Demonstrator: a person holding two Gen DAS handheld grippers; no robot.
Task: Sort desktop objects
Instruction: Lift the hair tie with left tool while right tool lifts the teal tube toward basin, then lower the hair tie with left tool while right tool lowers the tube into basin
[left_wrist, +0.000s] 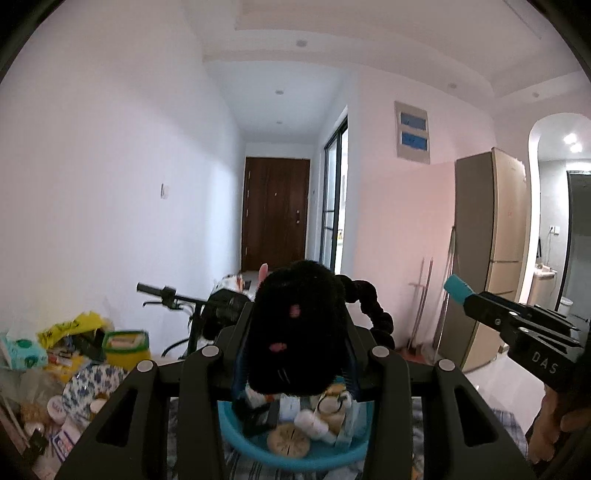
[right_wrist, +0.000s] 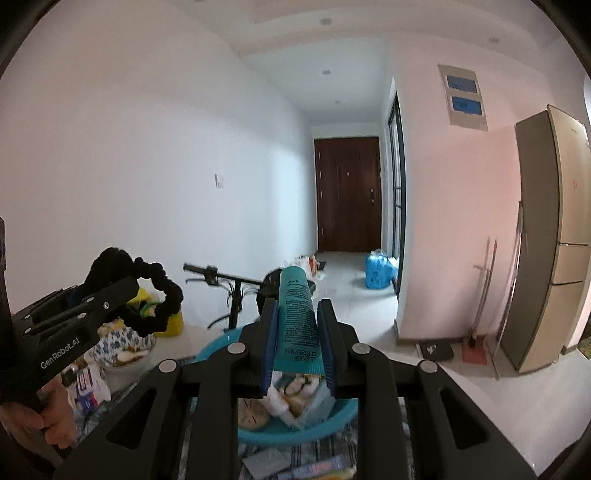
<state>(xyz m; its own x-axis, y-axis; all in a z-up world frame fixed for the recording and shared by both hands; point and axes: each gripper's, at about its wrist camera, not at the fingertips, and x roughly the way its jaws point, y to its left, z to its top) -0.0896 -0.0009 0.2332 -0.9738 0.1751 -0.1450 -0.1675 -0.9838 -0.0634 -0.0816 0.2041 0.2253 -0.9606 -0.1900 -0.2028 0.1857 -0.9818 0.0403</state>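
My left gripper (left_wrist: 295, 369) is shut on a black fuzzy plush piece (left_wrist: 295, 291) with pink spots, from which a black scrunchie-like loop (left_wrist: 380, 317) hangs to the right. It is held above a blue basin (left_wrist: 236, 435) filled with several small toiletries. My right gripper (right_wrist: 298, 332) is shut on a teal tube (right_wrist: 295, 295) that points forward, also above the basin (right_wrist: 332, 421). In the right wrist view the left gripper (right_wrist: 110, 291) is at the left with the plush (right_wrist: 110, 262) in its jaws. In the left wrist view the right gripper (left_wrist: 517, 325) is at the right, the tube tip (left_wrist: 457, 288) sticking out.
A heap of clutter lies left of the basin: a yellow bag (left_wrist: 70, 328), a tissue pack (left_wrist: 22, 350), a blue-flowered bowl (left_wrist: 92, 384). A striped cloth (right_wrist: 325, 454) covers the table. Beyond stand a bicycle (right_wrist: 232, 291), a fridge (right_wrist: 546, 240) and a brown door (right_wrist: 347, 192).
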